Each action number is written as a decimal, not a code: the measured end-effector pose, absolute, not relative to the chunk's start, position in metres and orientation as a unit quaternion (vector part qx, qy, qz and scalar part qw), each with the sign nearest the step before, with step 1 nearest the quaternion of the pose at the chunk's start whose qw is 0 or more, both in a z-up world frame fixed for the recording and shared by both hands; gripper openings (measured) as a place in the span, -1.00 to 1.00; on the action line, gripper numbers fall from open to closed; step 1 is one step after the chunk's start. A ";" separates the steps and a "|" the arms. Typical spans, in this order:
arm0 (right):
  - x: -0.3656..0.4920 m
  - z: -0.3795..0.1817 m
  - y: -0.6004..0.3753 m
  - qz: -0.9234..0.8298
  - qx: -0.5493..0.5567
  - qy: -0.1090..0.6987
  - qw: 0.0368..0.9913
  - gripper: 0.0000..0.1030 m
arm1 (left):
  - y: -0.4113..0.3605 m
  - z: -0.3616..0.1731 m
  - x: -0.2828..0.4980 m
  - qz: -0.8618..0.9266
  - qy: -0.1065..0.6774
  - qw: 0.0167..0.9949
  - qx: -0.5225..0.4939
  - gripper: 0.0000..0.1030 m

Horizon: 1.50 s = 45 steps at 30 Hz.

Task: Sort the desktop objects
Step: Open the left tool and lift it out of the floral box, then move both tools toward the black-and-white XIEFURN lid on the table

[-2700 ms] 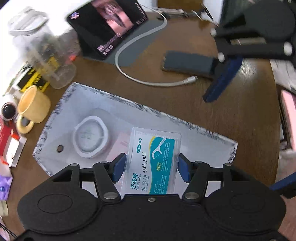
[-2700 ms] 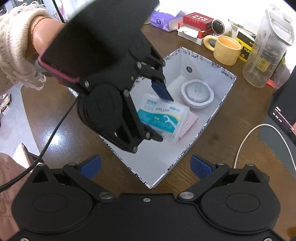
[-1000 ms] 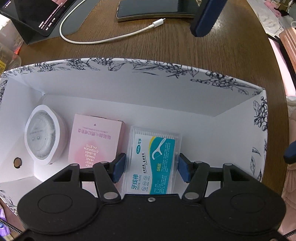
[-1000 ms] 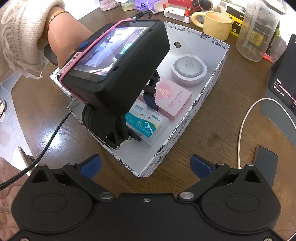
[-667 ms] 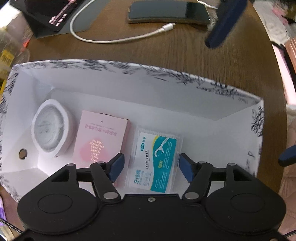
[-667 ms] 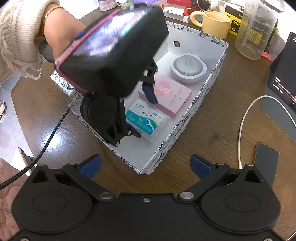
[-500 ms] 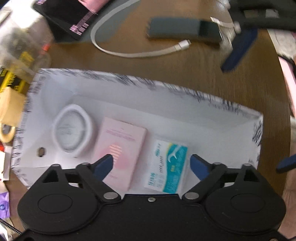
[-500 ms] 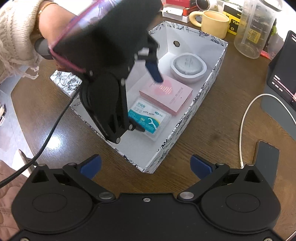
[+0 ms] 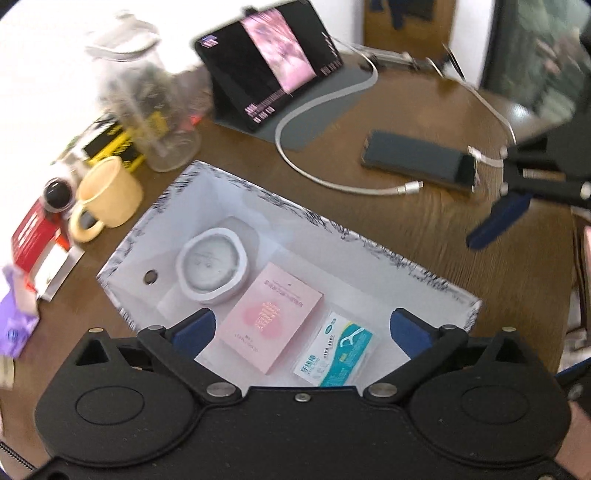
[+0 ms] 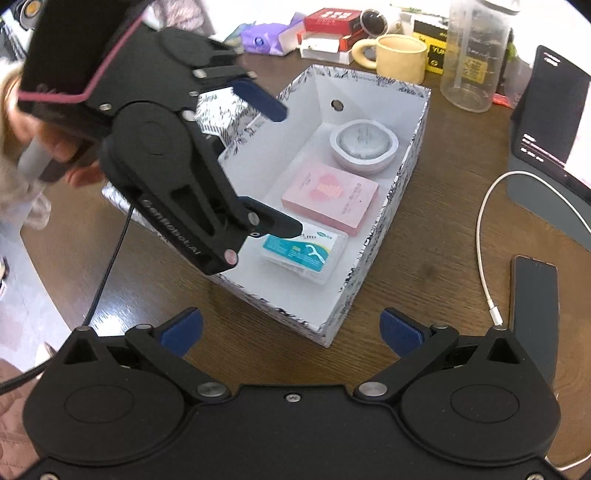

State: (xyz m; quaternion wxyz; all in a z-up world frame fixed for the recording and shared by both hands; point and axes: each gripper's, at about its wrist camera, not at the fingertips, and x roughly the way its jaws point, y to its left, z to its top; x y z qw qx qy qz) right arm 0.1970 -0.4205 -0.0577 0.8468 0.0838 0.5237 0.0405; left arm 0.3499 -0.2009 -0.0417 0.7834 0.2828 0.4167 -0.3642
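Note:
A white storage box with a floral rim sits on the brown table. Inside lie a round white case, a pink flat box and a teal dental floss pack. My left gripper is open and empty, raised above the box over the floss pack. My right gripper is open and empty, above the table in front of the box's near corner; one of its fingers shows in the left wrist view.
A dark phone and a white cable lie right of the box. A tablet on a stand, a clear jar, a yellow mug and small boxes stand behind it.
My left gripper opened, let go of the floss pack on the box floor beside the pink box, and rose up and back. The right gripper stayed open and nearly still.

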 end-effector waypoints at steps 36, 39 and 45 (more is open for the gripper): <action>0.119 -0.004 -0.326 -0.096 0.129 0.390 0.907 1.00 | 0.011 0.021 0.198 -0.102 0.383 0.917 -0.048 1.00; 0.112 -0.002 -0.314 -0.104 0.130 0.377 0.911 1.00 | 0.028 0.020 0.182 -0.080 0.385 0.917 -0.070 1.00; 0.097 0.001 -0.288 -0.102 0.150 0.348 0.920 1.00 | 0.044 0.025 0.157 -0.051 0.374 0.923 -0.073 1.00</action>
